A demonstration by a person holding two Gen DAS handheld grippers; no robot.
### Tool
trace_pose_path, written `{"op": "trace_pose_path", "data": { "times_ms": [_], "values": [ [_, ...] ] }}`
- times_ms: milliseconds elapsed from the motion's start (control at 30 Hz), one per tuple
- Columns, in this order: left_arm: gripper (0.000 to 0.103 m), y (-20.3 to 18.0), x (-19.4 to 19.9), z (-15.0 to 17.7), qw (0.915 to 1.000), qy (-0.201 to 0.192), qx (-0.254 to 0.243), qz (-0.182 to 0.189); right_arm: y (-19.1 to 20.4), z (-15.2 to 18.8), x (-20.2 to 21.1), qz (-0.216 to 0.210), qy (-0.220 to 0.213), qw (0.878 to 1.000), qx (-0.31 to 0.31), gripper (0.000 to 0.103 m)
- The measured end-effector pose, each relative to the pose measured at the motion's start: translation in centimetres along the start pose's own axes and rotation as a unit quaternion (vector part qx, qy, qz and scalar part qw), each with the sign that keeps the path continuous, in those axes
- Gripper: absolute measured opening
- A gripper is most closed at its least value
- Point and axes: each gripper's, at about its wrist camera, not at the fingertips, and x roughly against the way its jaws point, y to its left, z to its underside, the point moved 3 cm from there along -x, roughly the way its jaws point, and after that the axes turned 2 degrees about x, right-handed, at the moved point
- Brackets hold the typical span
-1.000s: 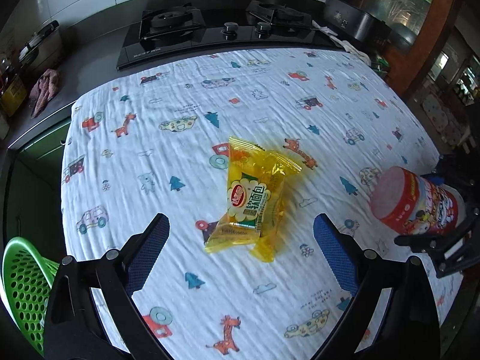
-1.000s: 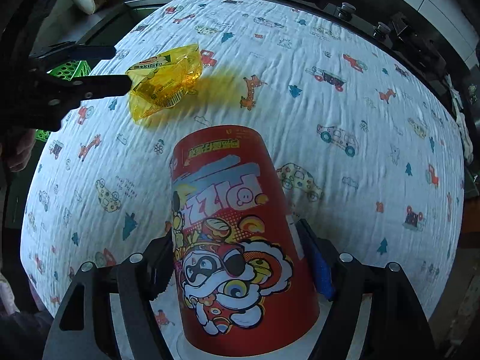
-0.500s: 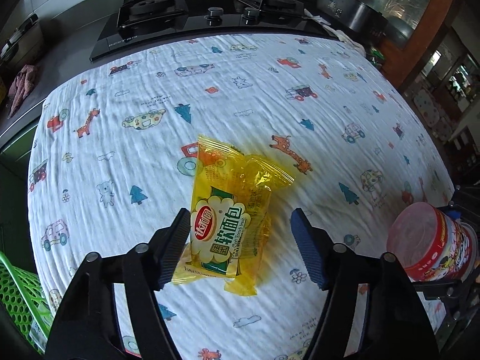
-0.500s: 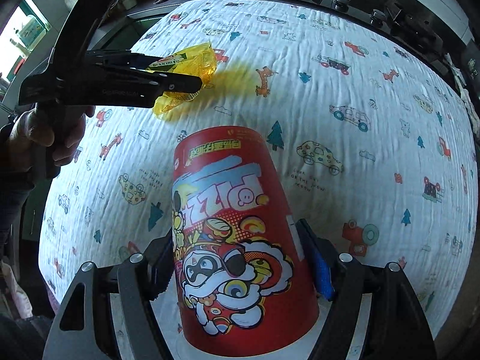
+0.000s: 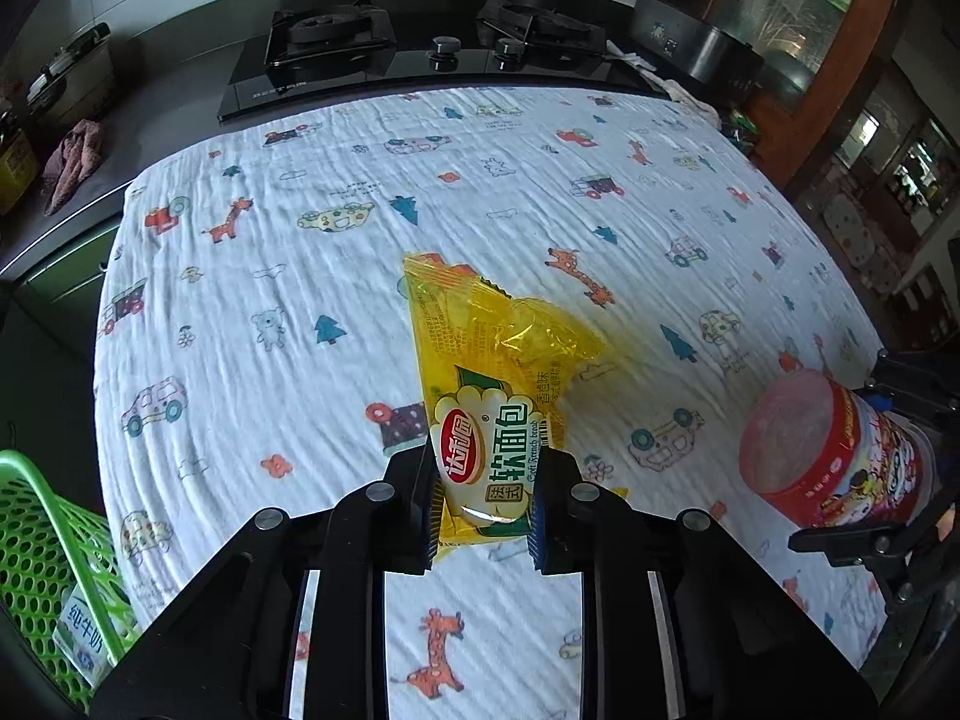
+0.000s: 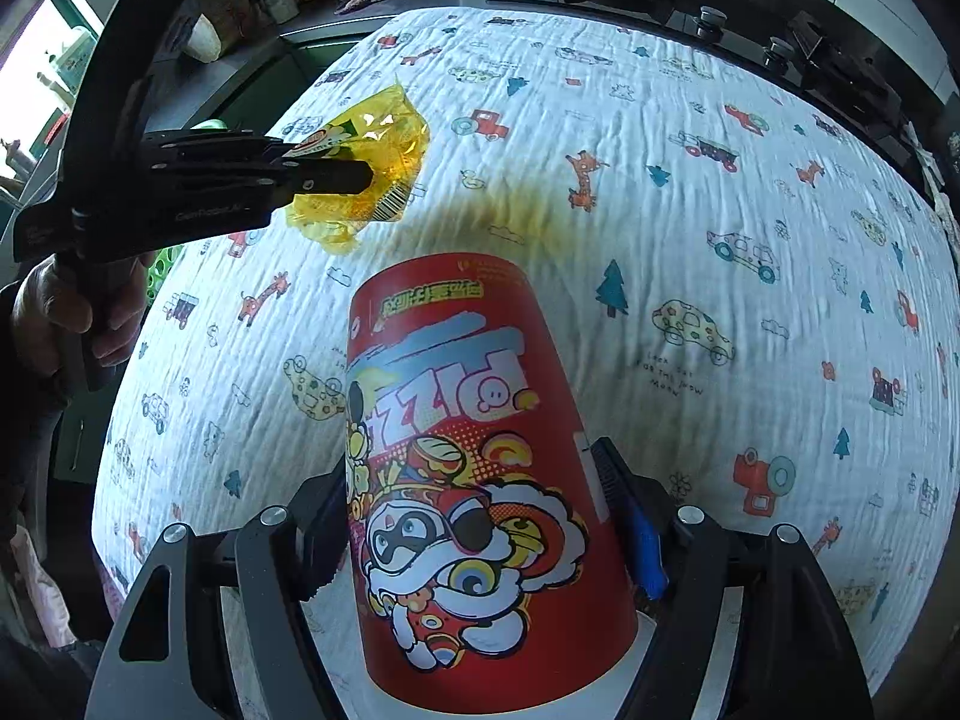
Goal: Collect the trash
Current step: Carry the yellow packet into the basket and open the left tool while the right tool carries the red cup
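At the far left of the left wrist view, a green perforated basket (image 5: 36, 564) stands beside the table edge, and a white carton with green letters (image 5: 84, 636) lies inside it. The table is covered by a white cloth (image 5: 252, 276) printed with small cars, giraffes and trees. More to the middle, the left gripper (image 5: 483, 504) is closed tight on the near end of a yellow bread wrapper (image 5: 492, 372); both pads press on its printed label. The far end of the wrapper sticks out forward over the cloth (the right wrist view shows it lifted, with a yellowish shadow on the cloth below it). In that view a person's hand (image 6: 66, 300) holds the handle of this gripper at the left border.

To the right, the right gripper (image 6: 480, 516) has its fingers on both sides of a red snack cup (image 6: 474, 432) with cartoon print, and it grips the cup with the jaws about half spread. The cup is turned with its base pointing away from the camera. Behind the cloth stands a black gas stove (image 5: 384, 54).
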Motion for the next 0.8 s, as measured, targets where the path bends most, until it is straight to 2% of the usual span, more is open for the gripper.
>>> {"op": "trace_pose_path", "data": {
  "times_ms": [133, 433, 800],
  "values": [
    [0.021, 1.4, 3.0, 1.2, 0.9997, -0.019, 0.014, -0.007, 1.7, -0.7, 0.2, -0.005, -0.006, 1.0, 0.014, 0.071],
    [0.021, 7.5, 10.1, 5.1, 0.9946, -0.053, 0.059, -0.067, 7.4, -3.2, 0.3, -0.019, -0.017, 0.998, 0.063, 0.071],
    [0.021, 17.7, 15.5, 11.3, 0.9797, -0.051, 0.139, -0.136, 16.4, -7.7, -1.0, -0.041, -0.023, 0.99, 0.132, 0.071]
  ]
}}
